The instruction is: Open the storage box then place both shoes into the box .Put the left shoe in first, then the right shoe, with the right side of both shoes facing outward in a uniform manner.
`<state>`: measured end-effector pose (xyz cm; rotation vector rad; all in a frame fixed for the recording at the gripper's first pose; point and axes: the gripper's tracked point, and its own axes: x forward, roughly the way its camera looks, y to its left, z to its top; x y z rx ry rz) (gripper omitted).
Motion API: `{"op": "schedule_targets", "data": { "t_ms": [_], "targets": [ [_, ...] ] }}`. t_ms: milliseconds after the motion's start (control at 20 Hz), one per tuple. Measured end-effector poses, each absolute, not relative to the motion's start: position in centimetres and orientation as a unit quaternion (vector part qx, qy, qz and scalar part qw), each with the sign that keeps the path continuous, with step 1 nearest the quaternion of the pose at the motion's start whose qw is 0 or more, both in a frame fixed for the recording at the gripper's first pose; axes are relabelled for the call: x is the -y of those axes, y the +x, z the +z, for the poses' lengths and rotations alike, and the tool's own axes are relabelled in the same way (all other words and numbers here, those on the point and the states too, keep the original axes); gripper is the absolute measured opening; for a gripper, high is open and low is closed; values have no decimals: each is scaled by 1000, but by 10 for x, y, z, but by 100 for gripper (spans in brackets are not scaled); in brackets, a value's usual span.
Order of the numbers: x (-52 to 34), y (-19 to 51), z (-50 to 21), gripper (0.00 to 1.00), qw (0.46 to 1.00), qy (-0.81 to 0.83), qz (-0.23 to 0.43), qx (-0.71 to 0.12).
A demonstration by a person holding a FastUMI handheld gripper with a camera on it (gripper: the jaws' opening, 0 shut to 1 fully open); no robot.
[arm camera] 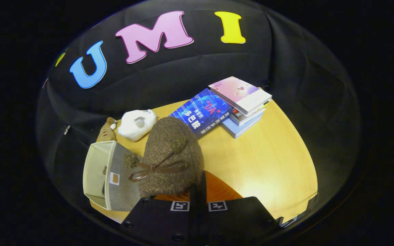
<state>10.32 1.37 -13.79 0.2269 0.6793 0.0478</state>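
Observation:
A brown fuzzy shoe (171, 155) with a ribbon bow and pom-poms hangs above the wooden table (268, 160), toe pointing away from me. My gripper (199, 186) is shut on its near edge, with the fingers pressed close together; an orange part of the shoe (222, 193) shows beside them. Left of the shoe stands the beige storage box (96, 171) with its grey lid (121, 184) folded open. A small brown shape shows inside the box; I cannot tell what it is.
A white plush toy (136, 124) and a small brown toy (106, 131) lie beyond the box. A blue book (202, 116) and a stack of books (243, 102) sit at the table's far side. Bare tabletop lies to the right.

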Motion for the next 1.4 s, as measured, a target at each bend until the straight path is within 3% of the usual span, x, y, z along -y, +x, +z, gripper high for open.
{"op": "schedule_targets", "data": {
  "t_ms": [400,750,1100,1400],
  "targets": [
    [-156,97,-103,5,930,124,96,-331],
    [-243,94,-122,5,910,127,121,-375],
    [-288,105,-161,5,903,104,103,-405],
    [-285,114,-195,7,907,48,43,-416]
  ]
}}
